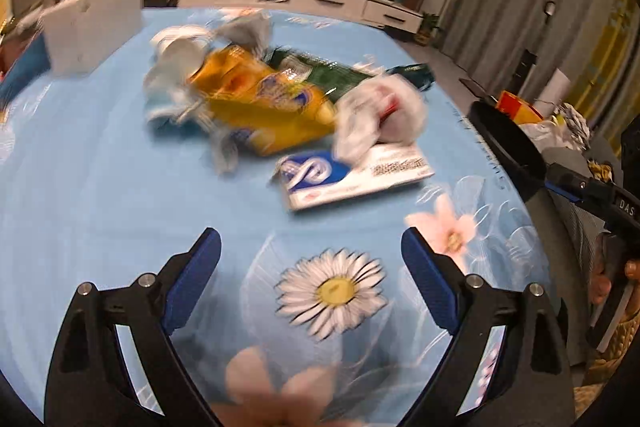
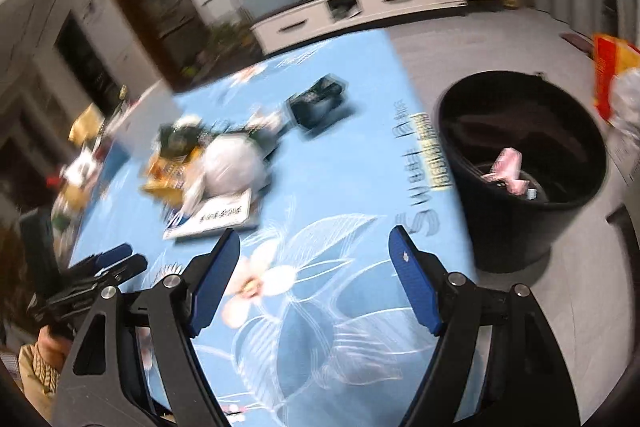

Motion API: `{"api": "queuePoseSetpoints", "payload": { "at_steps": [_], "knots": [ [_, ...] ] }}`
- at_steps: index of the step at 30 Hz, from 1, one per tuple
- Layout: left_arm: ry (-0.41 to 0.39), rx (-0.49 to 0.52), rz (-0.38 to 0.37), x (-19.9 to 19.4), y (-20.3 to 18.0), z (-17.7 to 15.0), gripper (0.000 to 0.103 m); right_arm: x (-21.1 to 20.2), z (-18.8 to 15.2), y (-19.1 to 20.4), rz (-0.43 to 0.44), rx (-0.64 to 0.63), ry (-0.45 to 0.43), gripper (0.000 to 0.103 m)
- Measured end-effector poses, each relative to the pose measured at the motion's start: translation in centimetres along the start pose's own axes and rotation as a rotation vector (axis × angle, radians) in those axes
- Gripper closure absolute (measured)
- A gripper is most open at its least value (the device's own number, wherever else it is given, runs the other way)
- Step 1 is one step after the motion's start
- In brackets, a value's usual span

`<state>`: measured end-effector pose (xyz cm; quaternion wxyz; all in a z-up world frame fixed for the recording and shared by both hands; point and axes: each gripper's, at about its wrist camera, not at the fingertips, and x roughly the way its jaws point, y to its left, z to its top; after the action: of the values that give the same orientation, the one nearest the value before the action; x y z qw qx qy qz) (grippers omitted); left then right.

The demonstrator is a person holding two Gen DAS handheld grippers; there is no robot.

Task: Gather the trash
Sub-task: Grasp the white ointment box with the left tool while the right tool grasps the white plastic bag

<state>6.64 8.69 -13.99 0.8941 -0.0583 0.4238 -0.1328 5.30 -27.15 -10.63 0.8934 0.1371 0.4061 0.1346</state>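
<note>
The left gripper point(image 1: 310, 249) is hanging over the flowered blue tablecloth point(image 1: 100, 187) with its blue pads spread wide and nothing between them. The right gripper point(image 2: 314, 247) is doing the same — jaws apart, empty, poised above the cloth near the table's edge. Both views are smeared, so fine detail is hard to read.

Ahead of the left gripper, the trash is lying in a loose heap: a blue-and-white flat packet point(image 1: 352, 177) nearest, a crumpled white bag point(image 1: 380, 111) resting on its far edge, a yellow snack wrapper point(image 1: 264, 103) beside that, a dark green wrapper point(image 1: 332, 73) behind, and more white crumpled plastic point(image 1: 176, 67) at the far left. In the right view a small dark packet point(image 2: 318, 101) is sitting apart from the heap.

The black bin point(image 2: 520, 163) is standing on the floor just off the table's edge, on the right gripper's side, already holding a few pink scraps point(image 2: 506, 169).

The step in hand looks like reaching for the next piece. Judging from the layout, the crumpled white bag is the best target — it is bulky and soft, so the pads can be closing on a raised fold rather than scraping the cloth. The flat packet underneath is likely to need lifting by an edge. Whichever gripper is carrying should be clearing the rim fully before letting go.
</note>
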Motion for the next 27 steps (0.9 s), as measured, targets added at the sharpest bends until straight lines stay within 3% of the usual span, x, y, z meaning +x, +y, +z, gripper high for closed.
{"api": "queuePoseSetpoints", "payload": {
  "at_steps": [5, 10, 15, 20, 27],
  "knots": [
    [-0.008, -0.001, -0.025, -0.2, 1.2, -0.8, 0.012, 2.8, -0.2, 3.3, 0.033, -0.069, 0.065, 0.027],
    [-0.013, 0.077, -0.056, 0.8, 0.5, 0.4, 0.012, 4.5, 0.9, 5.6, 0.052, -0.111, 0.074, 0.027],
    [0.0, 0.209, -0.08, 2.9, -0.5, 2.3, 0.012, 6.7, 2.9, 6.6, 0.07, -0.13, 0.069, 0.027],
    [0.01, 0.239, -0.135, 4.7, -0.7, 3.7, 0.012, 9.5, 4.7, 6.9, 0.079, -0.122, 0.073, 0.027],
    [0.052, 0.324, -0.158, 7.1, -1.8, 4.7, 0.012, 12.5, 6.4, 6.6, 0.128, -0.09, 0.098, 0.03]
  ]
}}
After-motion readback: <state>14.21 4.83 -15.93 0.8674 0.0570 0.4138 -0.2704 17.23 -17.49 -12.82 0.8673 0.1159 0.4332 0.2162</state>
